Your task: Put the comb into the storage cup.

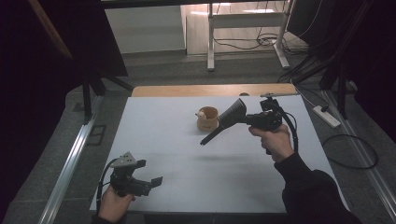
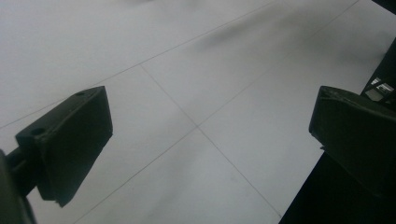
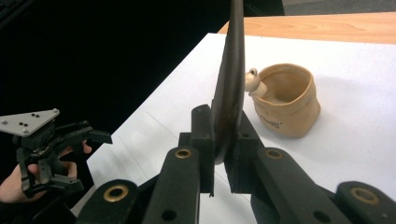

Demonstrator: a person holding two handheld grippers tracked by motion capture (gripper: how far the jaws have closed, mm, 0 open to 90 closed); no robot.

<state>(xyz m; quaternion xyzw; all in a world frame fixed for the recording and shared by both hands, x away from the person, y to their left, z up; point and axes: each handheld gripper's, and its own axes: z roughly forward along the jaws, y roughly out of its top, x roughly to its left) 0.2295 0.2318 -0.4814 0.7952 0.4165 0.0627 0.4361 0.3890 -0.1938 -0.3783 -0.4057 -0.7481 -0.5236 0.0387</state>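
1. High view: the right tongs (image 1: 246, 117) clamp a black spatula (image 1: 225, 122), held above the white tabletop (image 1: 154, 140) just beside the tan cup (image 1: 208, 118).
2. The left tongs (image 1: 154, 182) gape wide and empty at the tabletop's near edge.

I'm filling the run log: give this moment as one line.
right hand-held gripper: shut on black spatula, lifted | left hand-held gripper: open, nothing between jaws | tan pot: on white table, beside spatula

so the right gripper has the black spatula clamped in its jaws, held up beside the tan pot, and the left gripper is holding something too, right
Not quite. The left gripper holds nothing: the left gripper view shows its jaws wide apart over the bare white table. The rest stands: the right gripper has the black spatula clamped, held up beside the tan pot.
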